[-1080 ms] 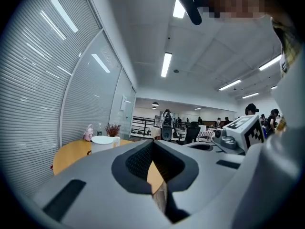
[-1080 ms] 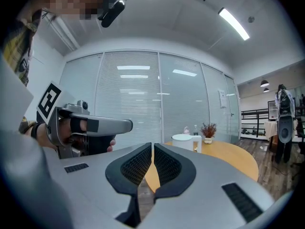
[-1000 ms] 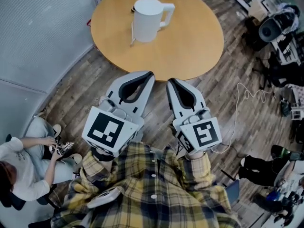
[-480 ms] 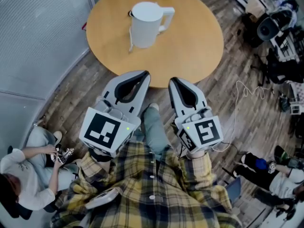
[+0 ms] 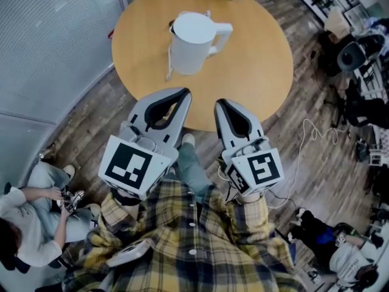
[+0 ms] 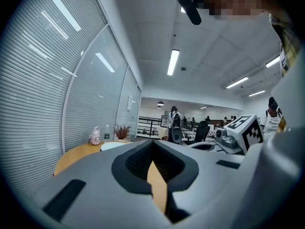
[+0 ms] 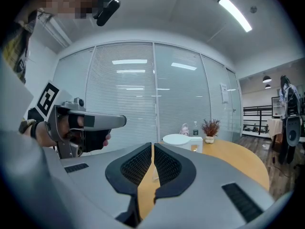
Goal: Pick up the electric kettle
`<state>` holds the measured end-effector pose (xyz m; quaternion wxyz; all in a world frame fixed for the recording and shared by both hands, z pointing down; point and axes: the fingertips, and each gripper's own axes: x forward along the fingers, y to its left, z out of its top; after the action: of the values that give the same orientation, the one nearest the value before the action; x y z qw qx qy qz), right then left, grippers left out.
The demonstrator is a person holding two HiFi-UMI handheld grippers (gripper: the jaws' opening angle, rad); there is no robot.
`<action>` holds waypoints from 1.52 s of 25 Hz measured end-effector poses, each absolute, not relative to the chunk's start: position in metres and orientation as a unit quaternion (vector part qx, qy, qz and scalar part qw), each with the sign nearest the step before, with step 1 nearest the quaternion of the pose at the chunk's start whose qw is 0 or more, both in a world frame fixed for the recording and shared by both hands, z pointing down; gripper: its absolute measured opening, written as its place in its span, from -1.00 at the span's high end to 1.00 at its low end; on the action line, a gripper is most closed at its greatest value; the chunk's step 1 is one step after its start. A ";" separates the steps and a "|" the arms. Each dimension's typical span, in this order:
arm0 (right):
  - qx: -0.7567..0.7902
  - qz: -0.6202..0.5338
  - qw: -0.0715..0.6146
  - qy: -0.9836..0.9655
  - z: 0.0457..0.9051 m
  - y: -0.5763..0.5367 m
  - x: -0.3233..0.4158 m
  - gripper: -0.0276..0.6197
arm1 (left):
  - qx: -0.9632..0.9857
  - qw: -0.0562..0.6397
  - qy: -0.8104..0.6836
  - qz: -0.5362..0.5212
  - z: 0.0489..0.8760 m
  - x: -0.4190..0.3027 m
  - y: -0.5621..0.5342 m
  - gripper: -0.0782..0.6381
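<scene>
No legible text, label, brand or number anywhere.

- A round, light-brown wooden surface (image 5: 258, 66) stands on a floor of grey-brown wooden planks (image 5: 97, 114).
- At the surface's far edge are a small pink rounded object (image 6: 95, 136), a clear bottle (image 7: 195, 128) and a little pot of reddish dried sprigs (image 7: 210, 128), close together.
- A curved glass wall with white slatted blinds (image 5: 55, 35) runs just beside the surface.
- A seated person in a white top and pale jeans (image 5: 27, 224) is near that wall.
- A thin white cable (image 5: 313, 129) lies looped on the floor.
- Long white light strips (image 6: 172, 62) are set in the ceiling.
</scene>
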<state>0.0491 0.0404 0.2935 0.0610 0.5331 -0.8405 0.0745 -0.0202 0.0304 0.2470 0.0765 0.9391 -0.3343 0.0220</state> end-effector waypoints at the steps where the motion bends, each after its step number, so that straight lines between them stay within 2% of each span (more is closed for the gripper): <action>1: 0.530 0.075 0.061 -0.842 0.294 0.031 0.051 0.79 | 0.938 0.076 -0.337 0.022 0.247 -0.018 0.021 0.78; 21: 0.496 0.064 0.070 -0.863 0.293 -0.113 0.122 0.79 | 0.921 0.069 -0.383 0.009 0.241 0.048 -0.114 0.78; 38: 0.481 0.057 0.074 -0.872 0.287 -0.166 0.120 0.79 | 0.910 0.068 -0.410 0.011 0.237 0.037 -0.157 0.78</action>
<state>0.1199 -0.1664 0.2874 0.0738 0.4812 -0.8716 0.0572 0.0367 -0.1569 0.2374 0.0676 0.9095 -0.4100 0.0113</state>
